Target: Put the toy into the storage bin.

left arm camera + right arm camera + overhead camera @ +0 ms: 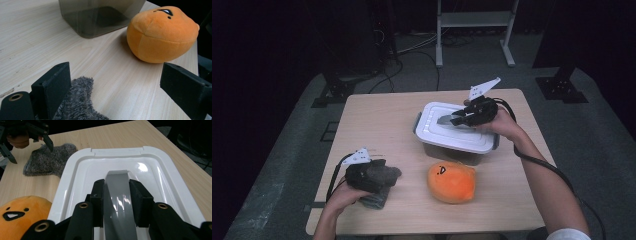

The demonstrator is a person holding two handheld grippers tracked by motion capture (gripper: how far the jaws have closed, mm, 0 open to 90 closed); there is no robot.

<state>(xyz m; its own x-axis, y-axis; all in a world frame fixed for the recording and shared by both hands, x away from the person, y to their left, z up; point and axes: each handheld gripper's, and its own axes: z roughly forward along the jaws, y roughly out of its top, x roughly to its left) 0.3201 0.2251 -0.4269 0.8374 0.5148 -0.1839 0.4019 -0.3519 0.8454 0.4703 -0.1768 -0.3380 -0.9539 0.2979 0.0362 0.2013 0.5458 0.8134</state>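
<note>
At the upper right of the high view, the right gripper (455,120) rests on the white lid (437,131) of a smoky grey box (451,152) that stands near the middle of the table (377,115). In the right gripper view its jaws are closed most of the way and clamp the grey handle (117,195) in the centre of the lid, one pad on each side. The lid sits flat on the box. At the lower left of the high view, the left gripper (394,172) lies low over a grey fuzzy cloth (376,200). In the left gripper view its jaws stand wide open; the cloth (80,102) lies beside one jaw, not pinched. An orange plush (452,181) sits just in front of the box, between the two grippers.
</note>
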